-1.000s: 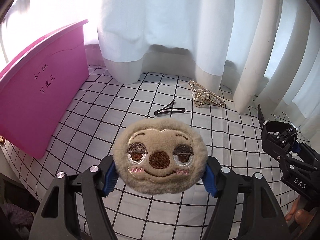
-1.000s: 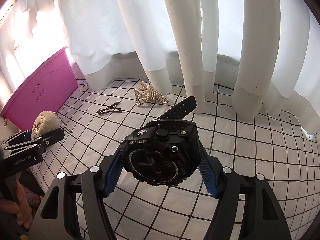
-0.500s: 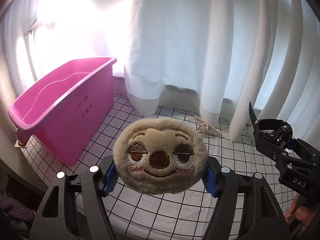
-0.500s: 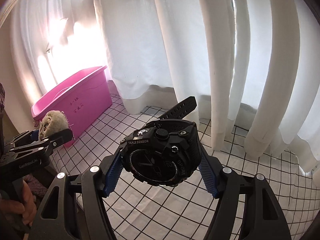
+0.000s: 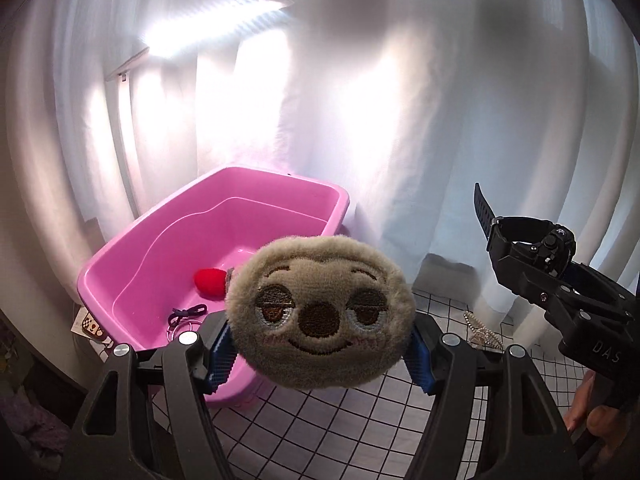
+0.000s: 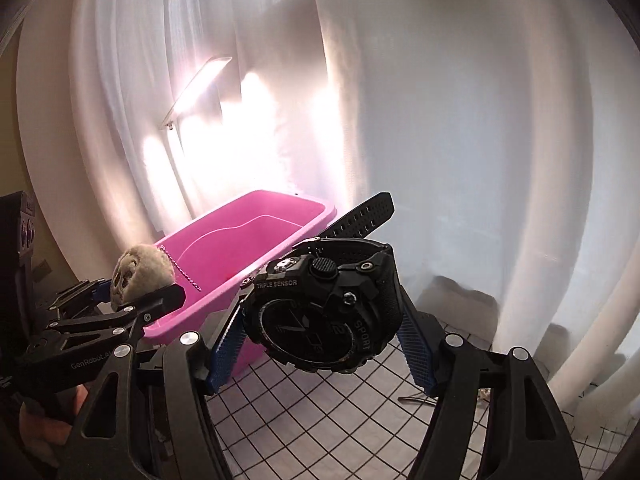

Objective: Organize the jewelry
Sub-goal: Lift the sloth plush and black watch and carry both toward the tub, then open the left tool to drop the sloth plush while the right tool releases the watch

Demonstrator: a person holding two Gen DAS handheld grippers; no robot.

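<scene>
My left gripper [image 5: 320, 354] is shut on a fuzzy beige sloth-face plush charm [image 5: 320, 312], held in the air near the front of the pink plastic bin [image 5: 208, 232]. A thin chain hangs from the plush charm [image 6: 140, 274] in the right wrist view. My right gripper [image 6: 322, 352] is shut on a black sport watch [image 6: 324, 312], its strap sticking up and back. That watch [image 5: 532, 240] shows at the right of the left wrist view. The pink bin [image 6: 248, 236] lies ahead and left of the watch. Inside the bin lie a red soft item [image 5: 210, 282] and a dark purple cord piece [image 5: 186, 314].
A white cloth with a black grid [image 5: 340, 432] covers the table. A pearl hair claw [image 5: 482, 330] lies near the white curtains [image 5: 400, 120]. A dark hair clip [image 6: 416, 400] rests on the cloth at lower right. A person's fingers [image 5: 592, 420] hold the right gripper.
Both grippers have risen and swung left toward the pink bin, each keeping its item. The bin's inside has come into view; the hair claw and clip have dropped to the frame edges.
</scene>
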